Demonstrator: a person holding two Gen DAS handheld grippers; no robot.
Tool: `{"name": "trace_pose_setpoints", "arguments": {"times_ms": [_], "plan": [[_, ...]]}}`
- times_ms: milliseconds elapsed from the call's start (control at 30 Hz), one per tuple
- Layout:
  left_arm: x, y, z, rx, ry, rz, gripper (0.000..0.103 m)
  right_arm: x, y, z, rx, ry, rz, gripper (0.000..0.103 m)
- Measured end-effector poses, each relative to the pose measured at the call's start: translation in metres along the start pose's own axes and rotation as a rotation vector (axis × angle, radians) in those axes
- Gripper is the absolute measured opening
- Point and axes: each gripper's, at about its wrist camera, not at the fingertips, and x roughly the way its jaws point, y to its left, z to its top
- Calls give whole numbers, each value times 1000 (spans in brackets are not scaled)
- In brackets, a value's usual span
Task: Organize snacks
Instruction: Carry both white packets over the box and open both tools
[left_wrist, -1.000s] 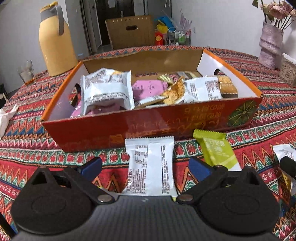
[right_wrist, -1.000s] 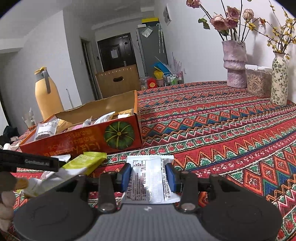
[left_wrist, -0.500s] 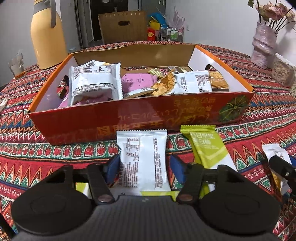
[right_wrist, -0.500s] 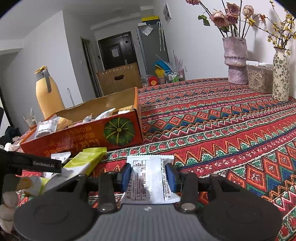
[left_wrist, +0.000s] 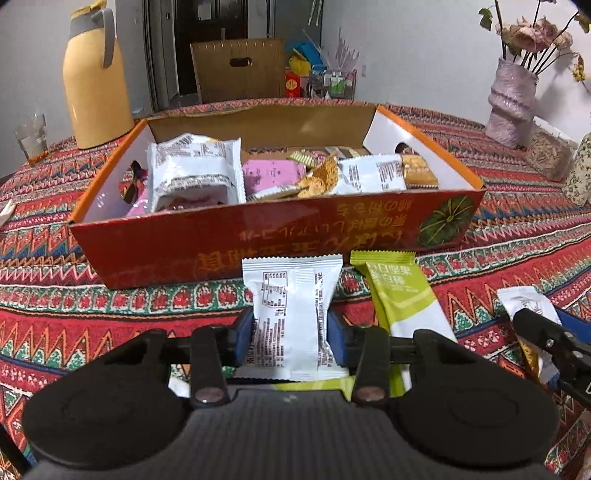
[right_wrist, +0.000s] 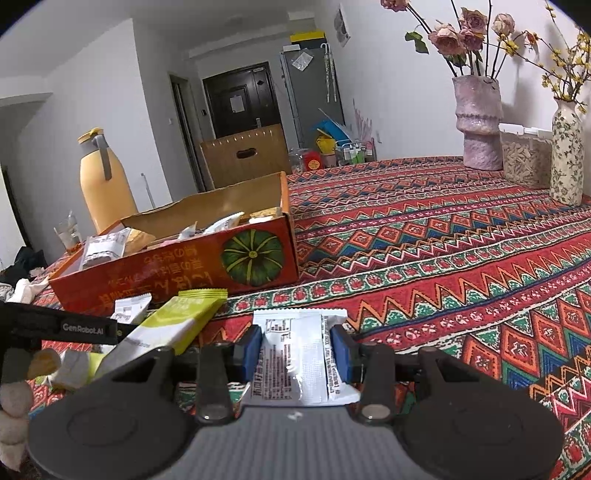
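Both grippers are gripping a snack each. From where I am standing, the left gripper (left_wrist: 290, 341) is pinching a white snack packet (left_wrist: 291, 314) across its middle, blue pads pressing on both long edges, just in front of the orange box (left_wrist: 258, 240) on the patterned tablecloth (left_wrist: 110, 295). Whether that packet is resting on the cloth or hanging just above it, I cannot tell. A green bar wrapper (left_wrist: 400, 295) is lying beside it to the right, partly running under the gripper body. The right gripper (right_wrist: 295, 352) is clamping a second white packet (right_wrist: 299, 350) the same way, further right and well apart from the box's pumpkin-printed corner.

These packets are looking light and soft, with thin crinkly film puffed around something small inside. I am guessing the film is fairly slick, so squeezing across the padded middle, as both tools are doing, seems safer than nipping a flat sealed end, which might slide out. The contents may be crumbly, so a gentle squeeze is probably enough.

Inside the box, other white packets (left_wrist: 195, 173), a pink packet (left_wrist: 271, 175) and some golden biscuits are lying loosely piled. A yellow thermos jug (left_wrist: 94, 81) and a pink vase (left_wrist: 511, 103) are standing beyond the box.
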Motion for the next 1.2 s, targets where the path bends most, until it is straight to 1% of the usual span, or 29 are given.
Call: {"name": "trace_pose_setpoints", "arguments": {"times_ms": [267,467,633,867,1200], "plan": [[-25,9,1,-11,-73,-13,42,-6,10,4,-24,-18,7,40],[-44,13,8,-14,-141,-25,42,-10,21,12,-50,-44,18,40],[-56,14,19,-9,-194,-33,42,-9,31,23,-74,-74,31,40],[-57,16,40,-7,-243,-21,42,-1,45,44,-107,-121,55,40],[-43,24,67,-24,-279,-2,42,26,65,81,-148,-175,79,40]]}}
